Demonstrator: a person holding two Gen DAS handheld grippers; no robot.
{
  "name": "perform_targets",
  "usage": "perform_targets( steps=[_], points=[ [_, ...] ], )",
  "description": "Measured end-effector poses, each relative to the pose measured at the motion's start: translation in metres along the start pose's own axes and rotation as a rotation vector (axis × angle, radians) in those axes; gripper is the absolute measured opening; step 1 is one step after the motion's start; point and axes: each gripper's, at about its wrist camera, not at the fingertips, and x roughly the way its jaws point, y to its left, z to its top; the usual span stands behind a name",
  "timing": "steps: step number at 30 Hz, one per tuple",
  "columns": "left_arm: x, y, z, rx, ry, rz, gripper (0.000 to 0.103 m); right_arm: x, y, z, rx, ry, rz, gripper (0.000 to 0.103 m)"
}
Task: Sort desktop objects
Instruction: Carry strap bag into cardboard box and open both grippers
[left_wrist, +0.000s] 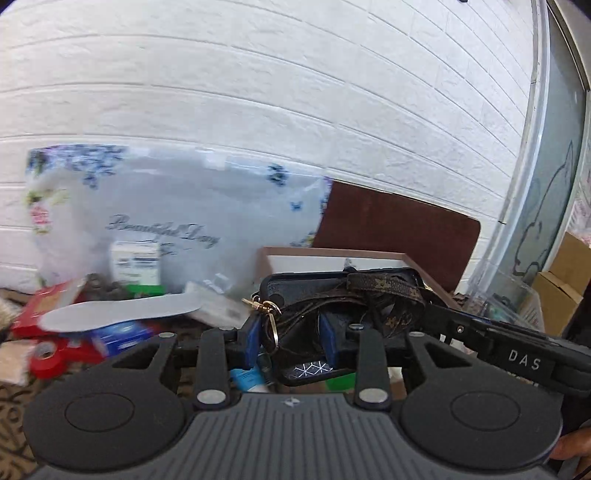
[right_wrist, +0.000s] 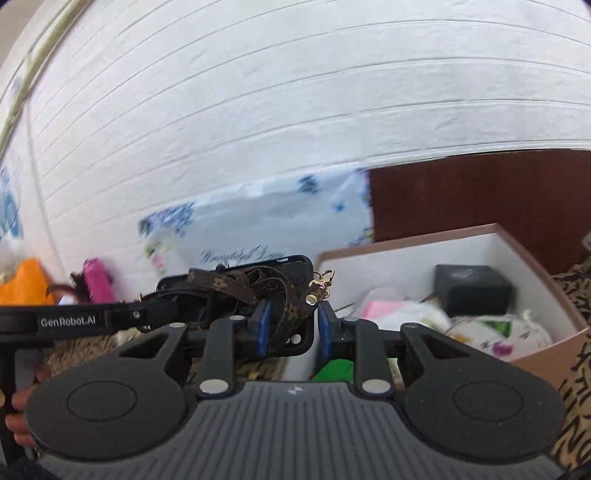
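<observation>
Both hand-held grippers meet at 1 object: a black phone case (left_wrist: 332, 295) with a brown patterned strap (left_wrist: 388, 291) wound around it and a gold clasp (left_wrist: 264, 306) hanging from the strap. The case is held in the air, above the clutter on the table and just in front of an open cardboard box (right_wrist: 535, 354).

In the left wrist view, the left hand-held gripper (left_wrist: 291, 338) has its blue pads on both sides of the lower end of the case, and it seems clamped on it. In the right wrist view, the right hand-held gripper (right_wrist: 291, 326) stands at the other end: its left pad presses on the case, but a pale gap shows before its right pad, so I cannot tell if it really grips.

I judge the step in hand to be carrying the case to its place. The box, which already holds a black cube (right_wrist: 472, 290) and printed bags (right_wrist: 498, 332), is probably the target.

The next move calls for 1 gripper to let go so the other can carry the case over the box rim. The loose strap may catch on a finger, so it needs a slow release.

Behind, a flowered plastic bag (left_wrist: 177, 221) leans on the white wall, with a grey insole (left_wrist: 118, 314) and a red tape roll (left_wrist: 46, 358) before it.
</observation>
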Motion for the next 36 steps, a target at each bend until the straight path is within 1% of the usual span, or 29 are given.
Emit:
perform_targets(
  steps=[4, 6, 10, 15, 20, 21, 22, 23, 24, 25, 26, 27, 28, 29, 30, 32, 33, 36],
  points=[
    [0.044, -0.010, 0.020, -0.032, 0.027, -0.050, 0.034, 0.017, -0.041, 0.022, 0.069, -0.004, -0.042, 0.026],
    [0.067, -0.012, 0.028, -0.044, 0.045, -0.058, 0.034, 0.030, -0.061, 0.030, 0.105, 0.008, -0.055, 0.026],
    [0.109, -0.010, 0.038, -0.065, 0.078, -0.054, 0.034, 0.062, -0.091, 0.041, 0.149, 0.043, -0.072, 0.026],
    [0.154, 0.004, 0.048, -0.117, 0.123, -0.043, 0.034, 0.103, -0.118, 0.042, 0.191, 0.096, -0.079, 0.026],
    [0.187, 0.008, 0.054, -0.090, 0.131, -0.008, 0.034, 0.146, -0.140, 0.042, 0.245, 0.155, -0.086, 0.026],
    [0.191, 0.009, 0.055, -0.091, 0.131, -0.006, 0.035, 0.155, -0.143, 0.043, 0.252, 0.173, -0.093, 0.027],
    [0.193, 0.011, 0.056, -0.097, 0.128, -0.008, 0.040, 0.164, -0.145, 0.043, 0.256, 0.196, -0.102, 0.028],
    [0.192, 0.012, 0.056, -0.104, 0.118, -0.025, 0.054, 0.173, -0.146, 0.043, 0.257, 0.226, -0.111, 0.030],
    [0.190, 0.014, 0.056, -0.112, 0.102, -0.039, 0.071, 0.179, -0.147, 0.042, 0.256, 0.255, -0.120, 0.032],
    [0.185, 0.015, 0.056, -0.117, 0.079, -0.042, 0.078, 0.183, -0.146, 0.041, 0.254, 0.271, -0.122, 0.037],
    [0.181, 0.014, 0.056, -0.112, 0.054, -0.041, 0.087, 0.184, -0.145, 0.041, 0.251, 0.273, -0.122, 0.050],
    [0.177, 0.013, 0.057, -0.100, 0.035, -0.040, 0.091, 0.183, -0.144, 0.041, 0.242, 0.263, -0.122, 0.059],
    [0.174, 0.012, 0.057, -0.085, 0.025, -0.040, 0.092, 0.181, -0.142, 0.041, 0.230, 0.250, -0.121, 0.064],
    [0.171, 0.011, 0.058, -0.072, 0.023, -0.041, 0.093, 0.179, -0.141, 0.042, 0.224, 0.239, -0.125, 0.075],
    [0.170, 0.009, 0.059, -0.064, 0.027, -0.038, 0.094, 0.176, -0.140, 0.043, 0.225, 0.230, -0.132, 0.081],
    [0.166, 0.007, 0.058, -0.058, 0.035, -0.025, 0.096, 0.169, -0.141, 0.042, 0.237, 0.211, -0.135, 0.082],
    [0.163, 0.005, 0.058, -0.052, 0.037, -0.017, 0.098, 0.166, -0.142, 0.043, 0.245, 0.206, -0.131, 0.085],
    [0.157, -0.001, 0.053, -0.024, 0.035, -0.004, 0.099, 0.157, -0.142, 0.042, 0.266, 0.196, -0.135, 0.095]
  ],
)
